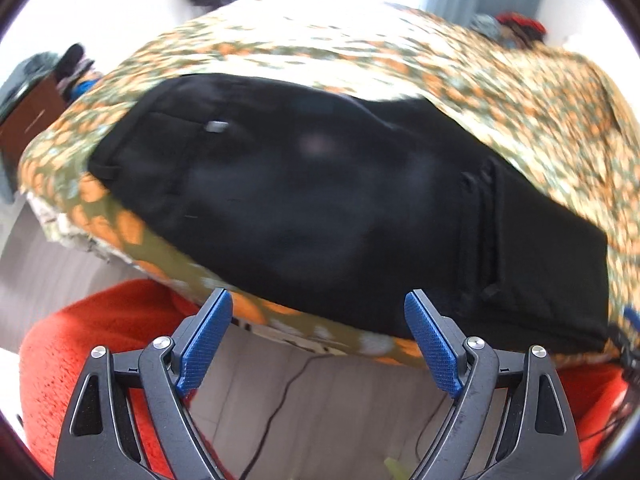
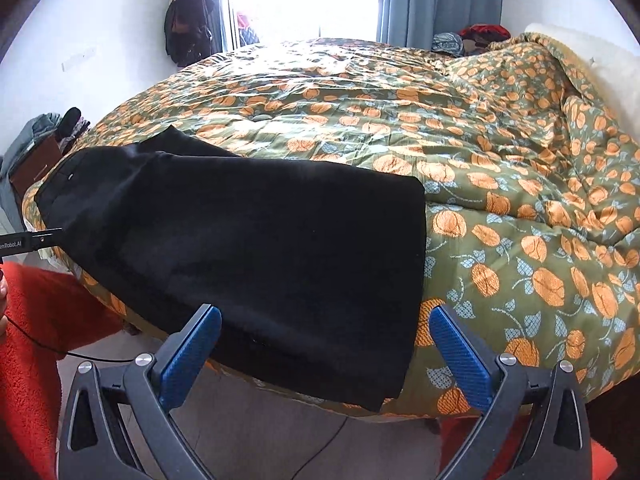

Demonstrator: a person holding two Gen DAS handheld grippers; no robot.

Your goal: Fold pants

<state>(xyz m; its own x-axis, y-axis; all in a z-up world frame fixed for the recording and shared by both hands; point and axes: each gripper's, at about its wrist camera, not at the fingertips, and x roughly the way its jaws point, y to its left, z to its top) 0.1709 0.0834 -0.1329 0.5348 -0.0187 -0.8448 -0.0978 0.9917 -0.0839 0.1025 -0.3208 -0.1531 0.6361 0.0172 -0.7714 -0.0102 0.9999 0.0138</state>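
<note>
Black pants [image 1: 320, 200] lie folded flat along the near edge of a bed, waistband to the left, in a blurred left wrist view. My left gripper [image 1: 319, 300] hovers open just in front of their near edge, with nothing between its blue pads [image 1: 208, 340]. In the right wrist view the same pants [image 2: 260, 248] spread across the bed's left corner, and their right-hand end [image 2: 416, 280] is straight. My right gripper [image 2: 324, 314] stands wide open above the near right part of the pants without touching them. A piece of the left gripper [image 2: 32, 240] shows at the far left.
The bed carries a green quilt with orange flowers [image 2: 520, 240], bunched up at the right. A red fleece garment on the person [image 2: 32, 340] and a thin black cable on the grey floor [image 1: 280, 400] lie below the bed edge. Curtains [image 2: 440, 0] and hanging clothes [image 2: 188, 20] are at the far wall.
</note>
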